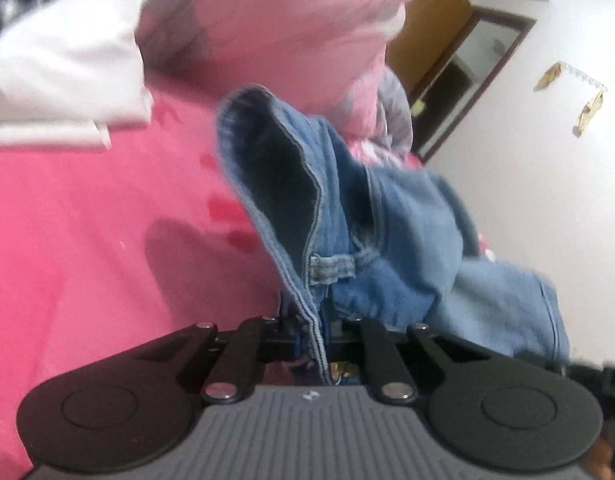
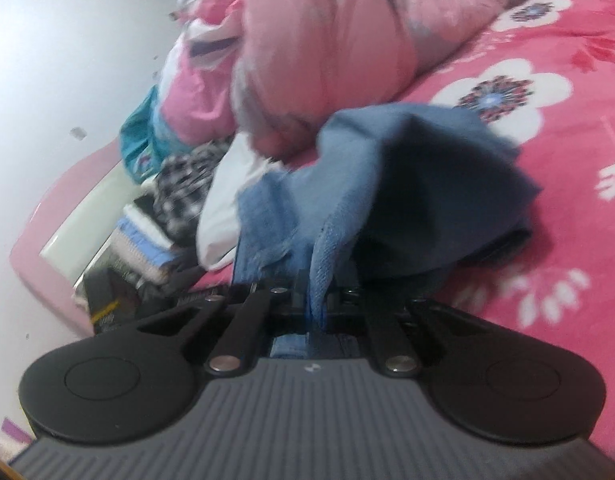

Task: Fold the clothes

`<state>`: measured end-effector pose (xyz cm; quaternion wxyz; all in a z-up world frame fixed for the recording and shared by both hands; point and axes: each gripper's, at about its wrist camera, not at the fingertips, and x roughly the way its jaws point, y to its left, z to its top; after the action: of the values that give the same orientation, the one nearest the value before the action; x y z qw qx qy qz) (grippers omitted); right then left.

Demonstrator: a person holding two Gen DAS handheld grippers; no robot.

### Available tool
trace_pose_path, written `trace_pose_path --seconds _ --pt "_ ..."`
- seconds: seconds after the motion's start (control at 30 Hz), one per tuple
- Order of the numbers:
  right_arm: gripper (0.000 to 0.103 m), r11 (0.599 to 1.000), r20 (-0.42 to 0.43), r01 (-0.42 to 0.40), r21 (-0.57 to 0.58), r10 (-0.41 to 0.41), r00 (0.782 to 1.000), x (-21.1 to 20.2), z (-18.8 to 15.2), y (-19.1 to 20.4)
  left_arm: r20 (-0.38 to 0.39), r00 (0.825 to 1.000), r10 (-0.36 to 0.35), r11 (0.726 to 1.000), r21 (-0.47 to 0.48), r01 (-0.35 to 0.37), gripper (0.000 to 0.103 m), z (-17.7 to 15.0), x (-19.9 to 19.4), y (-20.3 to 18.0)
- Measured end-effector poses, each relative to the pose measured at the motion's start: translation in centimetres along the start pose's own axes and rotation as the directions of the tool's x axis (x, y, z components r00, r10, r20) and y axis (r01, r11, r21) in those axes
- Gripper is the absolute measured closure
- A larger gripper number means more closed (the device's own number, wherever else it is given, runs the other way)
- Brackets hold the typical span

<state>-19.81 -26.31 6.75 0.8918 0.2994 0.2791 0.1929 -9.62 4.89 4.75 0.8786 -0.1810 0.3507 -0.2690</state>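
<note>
Left gripper (image 1: pixel 313 332): fingers drawn narrow and clamped on a stitched seam edge of the denim garment (image 1: pixel 347 216), which rises from between them.
Right gripper (image 2: pixel 315 308): fingers likewise narrow, pinching a fold of the same denim garment (image 2: pixel 387 184); the cloth runs down between the finger bases.
Denim garment, left wrist view: blue jeans fabric lifted above the bed, with an open, dark-lined hem or waistband at upper left and a belt loop (image 1: pixel 333 266) near the middle; the rest hangs to the right.
Denim garment, right wrist view: bunched into a hollow fold with a dark interior, its far part over the bedspread.
Bed (image 1: pixel 67 240): covered by a pink bedspread (image 2: pixel 547 240) printed with white flowers.
Pink duvet (image 2: pixel 327 52): heaped behind the garment, at the far side of the bed.
White cloth (image 1: pixel 59 64): lying on the bed at upper left of the left wrist view, apart from the denim.
Other clothing (image 2: pixel 187 176): a checked black-and-white item and folded striped pieces near the bed's edge, blurred.
Background: white wall (image 1: pixel 547 184) and a brown door frame (image 1: pixel 467 80).
</note>
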Motion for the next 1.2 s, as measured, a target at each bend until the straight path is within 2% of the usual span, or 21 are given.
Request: trace_pose_path --seconds 0.17,0.27,0.37,0.5,0.6,0.63,0.7,0.77,0.8,0.83,0.87,0.97,1.07,1.17,1.2 --pt "0.1 0.995 -0.086 -0.095 -0.039 0.091 0.992 2.4 -2.1 4.1 0.123 0.992 0.034 0.999 0.02 -0.036 0.094 3.4 -3.6 1.3" --pt "0.1 0.984 -0.151 -0.172 -0.045 0.163 0.975 5.0 -3.2 6.3 0.169 0.983 0.072 0.997 0.022 -0.077 0.094 5.7 -5.3 2.9" --pt "0.1 0.972 -0.197 -0.232 -0.035 0.221 0.955 8.4 -4.4 7.9 0.206 0.968 0.141 0.988 0.037 -0.152 0.094 7.3 -6.1 4.9" --pt "0.1 0.966 -0.276 -0.258 0.004 0.249 0.928 13.8 -6.3 8.3 0.202 0.943 0.264 0.959 0.051 -0.279 0.093 7.9 -5.9 7.9" --pt "0.096 0.977 -0.339 -0.212 0.025 0.207 0.918 16.6 -7.9 7.3 0.129 0.933 0.336 0.94 0.01 -0.34 0.093 7.5 -4.2 11.0" --pt "0.096 0.98 -0.36 -0.196 0.03 0.193 0.913 17.5 -8.5 6.9 0.099 0.932 0.349 0.937 -0.01 -0.35 0.091 7.3 -3.7 12.0" --pt "0.094 0.974 -0.364 -0.212 0.085 0.229 0.903 17.4 -8.5 5.7 0.085 0.927 0.366 0.931 -0.035 -0.364 0.085 7.0 -3.7 12.9" --pt "0.085 0.968 -0.378 -0.221 0.116 0.249 0.892 16.7 -8.2 4.8 0.09 0.92 0.382 0.924 -0.04 -0.38 0.059 7.0 -4.5 13.1" --pt "0.081 0.965 -0.386 -0.226 0.129 0.259 0.885 16.2 -8.0 4.3 0.096 0.913 0.397 0.918 -0.036 -0.395 0.051 7.0 -4.9 12.9" --pt "0.068 0.968 -0.382 -0.22 0.123 0.251 0.89 15.4 -7.9 3.9 0.108 0.904 0.413 0.911 -0.031 -0.412 0.037 7.0 -5.4 12.7" --pt "0.059 0.97 -0.37 -0.216 0.108 0.241 0.897 14.6 -7.9 3.6 0.119 0.895 0.43 0.903 -0.027 -0.43 0.031 6.9 -5.9 12.4" --pt "0.047 0.972 -0.34 -0.223 0.076 0.235 0.91 11.5 -7.7 2.5 0.152 0.876 0.458 0.887 -0.017 -0.461 0.025 6.8 -7.8 11.5" --pt "0.046 0.976 -0.298 -0.204 0.071 0.216 0.93 8.2 -7.0 0.8 0.203 0.845 0.495 0.863 0.003 -0.506 0.025 6.3 -10.4 9.9" --pt "0.045 0.98 -0.225 -0.175 0.09 0.191 0.956 4.7 -5.9 -1.3 0.227 0.867 0.443 0.883 0.058 -0.466 0.024 6.7 -11.4 7.4" --pt "0.045 0.982 -0.189 -0.161 0.096 0.177 0.966 3.6 -5.3 -1.8 0.215 0.9 0.378 0.913 0.076 -0.402 0.024 6.8 -11.5 6.1"
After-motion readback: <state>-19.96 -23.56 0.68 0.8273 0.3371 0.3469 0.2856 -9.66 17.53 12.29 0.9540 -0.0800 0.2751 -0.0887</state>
